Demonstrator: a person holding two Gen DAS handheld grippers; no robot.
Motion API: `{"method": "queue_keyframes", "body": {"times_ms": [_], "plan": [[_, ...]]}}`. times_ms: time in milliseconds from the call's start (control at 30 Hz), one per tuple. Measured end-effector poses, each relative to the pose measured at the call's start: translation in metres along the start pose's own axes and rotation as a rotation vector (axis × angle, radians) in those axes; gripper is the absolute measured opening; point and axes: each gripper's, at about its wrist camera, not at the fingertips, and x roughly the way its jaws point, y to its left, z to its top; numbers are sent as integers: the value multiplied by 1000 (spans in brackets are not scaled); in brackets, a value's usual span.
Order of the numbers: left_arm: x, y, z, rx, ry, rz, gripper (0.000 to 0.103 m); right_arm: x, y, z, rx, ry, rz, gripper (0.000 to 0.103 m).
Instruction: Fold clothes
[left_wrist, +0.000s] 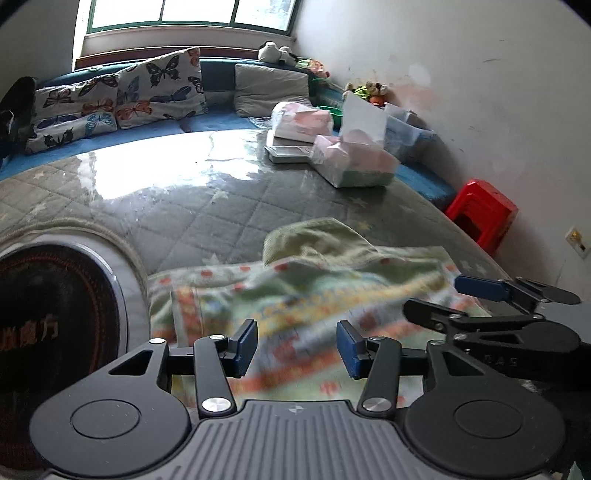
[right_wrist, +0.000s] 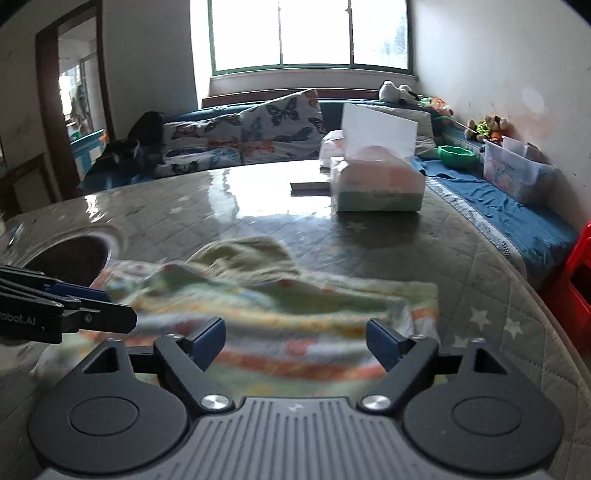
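1. Left wrist view: the left gripper (left_wrist: 297, 345) stands with jaws apart, holding nothing, over the near part of one garment (left_wrist: 295, 291) lying rumpled on the table (left_wrist: 221, 206). The right gripper (left_wrist: 476, 291) is beside it; whether that one is spread is unclear here.
2. Right wrist view: the right gripper (right_wrist: 295, 338) has jaws wide apart, empty, above the garment (right_wrist: 280, 306). Whichever fold is next, I think it is better to pinch only an edge, both sides level.
3. Count: one garment, two grippers, two tissue packs (right_wrist: 376, 184).

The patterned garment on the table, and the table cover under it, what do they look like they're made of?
The patterned garment looks like soft knit or terry cloth, matte: it slumps in folds, and its turned-over green part has a nubby texture. Motion blur hides the weave. The table cover looks like quilted grey fabric with stars under a clear, glossy plastic sheet, judging by the diamond stitching and the bright window reflections.
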Motion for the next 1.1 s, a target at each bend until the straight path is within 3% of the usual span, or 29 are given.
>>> {"method": "queue_keyframes", "body": {"times_ms": [200, 433, 600, 767, 1100], "plan": [[-19, -6, -27, 15, -16, -13, 51, -21, 15, -22, -38, 2, -13, 91], [-17, -12, -47, 78, -30, 30, 52, -26, 17, -39, -26, 3, -38, 92], [-32, -6, -46, 55, -64, 24, 53, -35, 14, -36, -21, -15, -22, 92], [-26, 8, -52, 20, -42, 52, 54, -28, 13, -45, 3, 10, -15, 92], [-31, 19, -48, -35, -38, 86, 63, -22, 39, -25, -81, -6, 47, 97]]}}
